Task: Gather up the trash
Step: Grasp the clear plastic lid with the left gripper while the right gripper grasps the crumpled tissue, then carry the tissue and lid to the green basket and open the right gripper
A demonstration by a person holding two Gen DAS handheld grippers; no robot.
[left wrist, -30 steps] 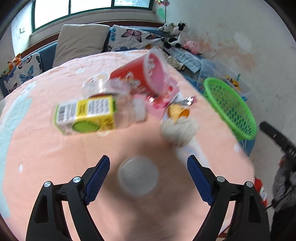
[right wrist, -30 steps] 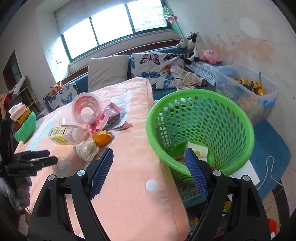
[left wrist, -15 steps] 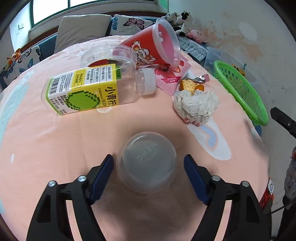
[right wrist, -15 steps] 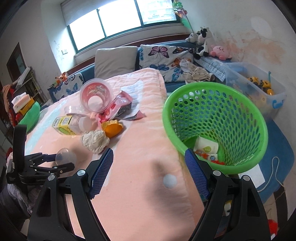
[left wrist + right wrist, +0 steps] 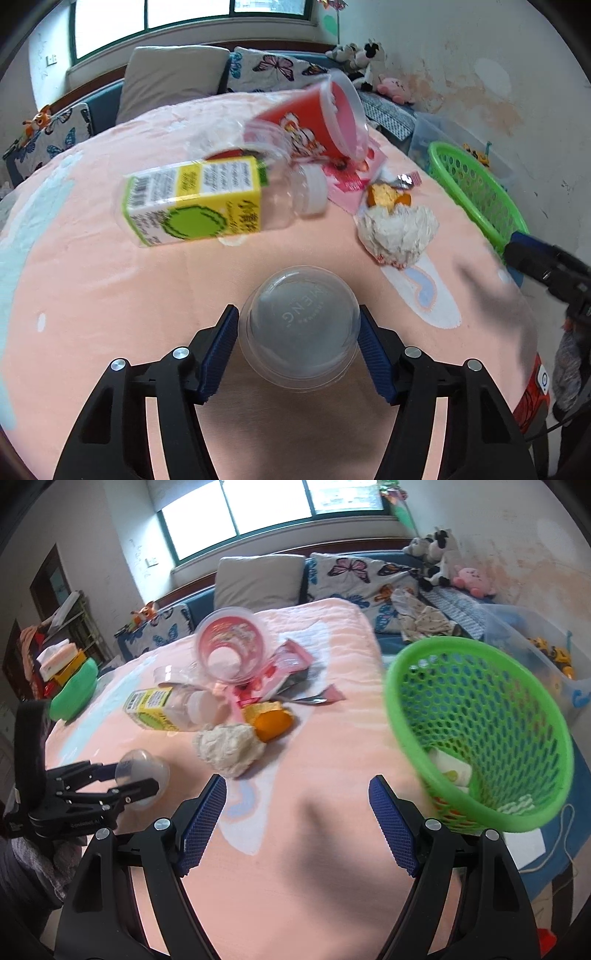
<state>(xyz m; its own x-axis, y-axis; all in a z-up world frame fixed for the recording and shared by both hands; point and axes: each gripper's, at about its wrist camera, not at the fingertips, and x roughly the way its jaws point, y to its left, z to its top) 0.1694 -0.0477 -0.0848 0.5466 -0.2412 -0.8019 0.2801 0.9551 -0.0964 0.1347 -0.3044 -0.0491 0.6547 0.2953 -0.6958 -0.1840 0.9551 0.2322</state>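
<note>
Left gripper (image 5: 299,328): blue pads pressed against both sides of a clear plastic cup (image 5: 298,326), which sits upside down on the pink cloth (image 5: 92,280). Clenched on the cup, contact at 9 and 3 o'clock of its wall. In the right wrist view the same cup (image 5: 142,773) shows at 9 o'clock, held between the dark fingers.

Right gripper (image 5: 297,814): released, pads wide apart, nothing between them. Bare cloth lies under and ahead of it.

Left wrist view, remaining trash:
- Bottle (image 5: 207,201) with yellow-green label lies on its side at 11 o'clock, cap toward 3 o'clock, apart from the cup.
- Red tub (image 5: 325,118) at 12 o'clock, tipped, mouth toward 3 o'clock, touching the bottle's far side.
- Pink wrapper (image 5: 351,177) under the tub's rim.
- Paper wad (image 5: 397,230) at 2 o'clock, orange scrap (image 5: 388,195) just behind it.

Open cloth between cup and bottle, and between cup and wad.

Basket (image 5: 480,731), green mesh, at 3 o'clock in the right wrist view, tilted, beyond the cloth's right edge; some trash shows inside at the bottom. Its rim sits near the right pad. In the left wrist view the basket (image 5: 476,195) is at 2 o'clock, past the cloth edge, well apart from the cup.
</note>
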